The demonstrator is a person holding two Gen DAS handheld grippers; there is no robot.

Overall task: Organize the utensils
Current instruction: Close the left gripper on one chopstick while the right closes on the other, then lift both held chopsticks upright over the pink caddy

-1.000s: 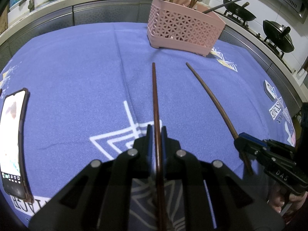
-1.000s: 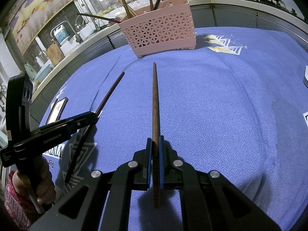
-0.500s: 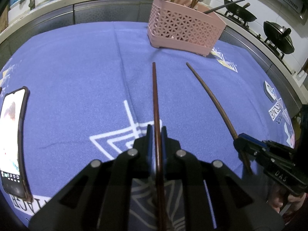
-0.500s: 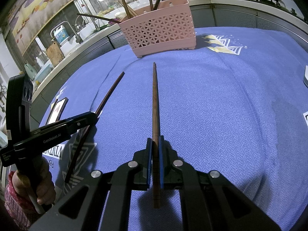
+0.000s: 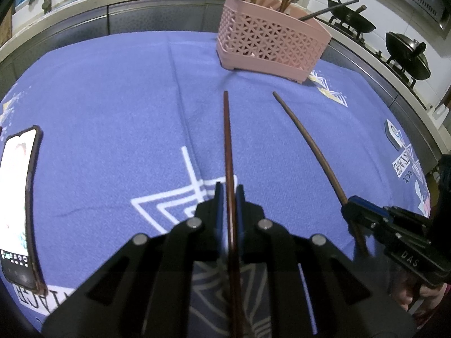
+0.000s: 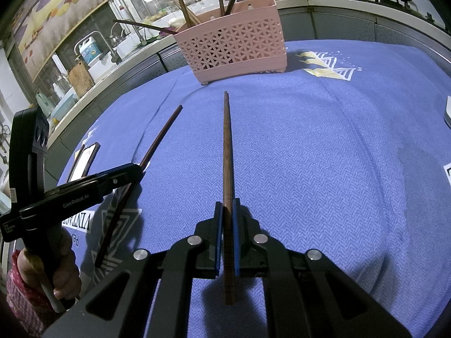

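Each gripper holds one dark brown chopstick pointing forward over the purple cloth. My left gripper point(image 5: 227, 194) is shut on a chopstick point(image 5: 227, 146), whose tip points at the pink lattice basket point(image 5: 270, 48). My right gripper point(image 6: 227, 211) is shut on the other chopstick point(image 6: 226, 146), aimed at the same basket point(image 6: 234, 50). The right gripper point(image 5: 351, 207) and its chopstick point(image 5: 307, 140) also show at the lower right of the left wrist view. In the right wrist view the left gripper point(image 6: 136, 170) sits at the left with its chopstick point(image 6: 159, 139). Several chopsticks stand in the basket.
A phone point(image 5: 17, 202) with a lit screen lies on the cloth point(image 5: 112, 98) at the left. A small white and blue object point(image 5: 393, 138) rests near the cloth's right edge. Woks point(image 5: 408, 56) sit on a stove behind; a sink counter point(image 6: 93, 64) runs along the back.
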